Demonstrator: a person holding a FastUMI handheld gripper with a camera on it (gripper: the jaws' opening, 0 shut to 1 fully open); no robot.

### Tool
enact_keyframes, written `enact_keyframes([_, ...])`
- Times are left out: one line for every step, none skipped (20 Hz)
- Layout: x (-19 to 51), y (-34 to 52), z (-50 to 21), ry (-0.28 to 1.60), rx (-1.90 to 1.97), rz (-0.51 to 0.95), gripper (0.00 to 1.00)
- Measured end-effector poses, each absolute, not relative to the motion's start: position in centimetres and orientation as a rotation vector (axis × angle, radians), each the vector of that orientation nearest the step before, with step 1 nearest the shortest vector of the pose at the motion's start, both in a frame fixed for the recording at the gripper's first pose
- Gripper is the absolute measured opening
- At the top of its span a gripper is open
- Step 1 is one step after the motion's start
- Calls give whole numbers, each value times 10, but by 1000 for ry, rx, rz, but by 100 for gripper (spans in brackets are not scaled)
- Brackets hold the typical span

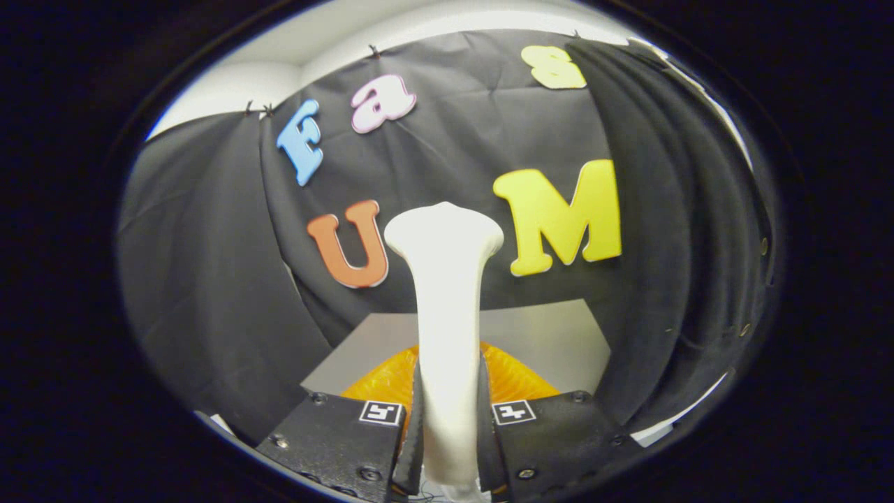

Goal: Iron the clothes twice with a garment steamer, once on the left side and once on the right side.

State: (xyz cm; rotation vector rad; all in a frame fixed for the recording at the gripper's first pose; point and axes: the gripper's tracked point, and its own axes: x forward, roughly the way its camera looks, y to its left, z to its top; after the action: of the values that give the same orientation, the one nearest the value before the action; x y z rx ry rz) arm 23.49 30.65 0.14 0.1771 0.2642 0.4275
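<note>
My gripper is shut on the white garment steamer, both black fingers pressing the sides of its handle. The steamer stands up from between the fingers and widens into a flat head at the top, held raised in front of the booth's black cloth wall. Below and just beyond the fingers lies an orange pleated garment on the grey table; the steamer and the fingers hide most of it. The steamer head is well above the garment and does not touch it.
Black cloth walls close the booth behind, left and right of the table. The right-hand cloth hangs in folds close beside the table's right edge. A white ceiling shows above the cloth.
</note>
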Motion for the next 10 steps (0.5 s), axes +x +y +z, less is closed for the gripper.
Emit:
enact_keyframes([224, 295, 15, 232, 193, 430, 34])
enact_keyframes([216, 288, 26, 207, 204, 433, 34])
enact_keyframes([205, 278, 38, 181, 225, 432, 34])
enact_keyframes([195, 266, 50, 151, 245, 427, 34])
enact_keyframes([187, 256, 62, 119, 258, 415, 34])
enact_keyframes([180, 245, 70, 94, 260, 404, 33])
enact_keyframes([171, 229, 82, 61, 266, 391, 33])
enact_keyframes([165, 217, 91, 34, 271, 373, 33])
enact_keyframes([162, 209, 96, 12, 268, 354, 33])
enact_keyframes([156, 197, 103, -17, 271, 330, 34])
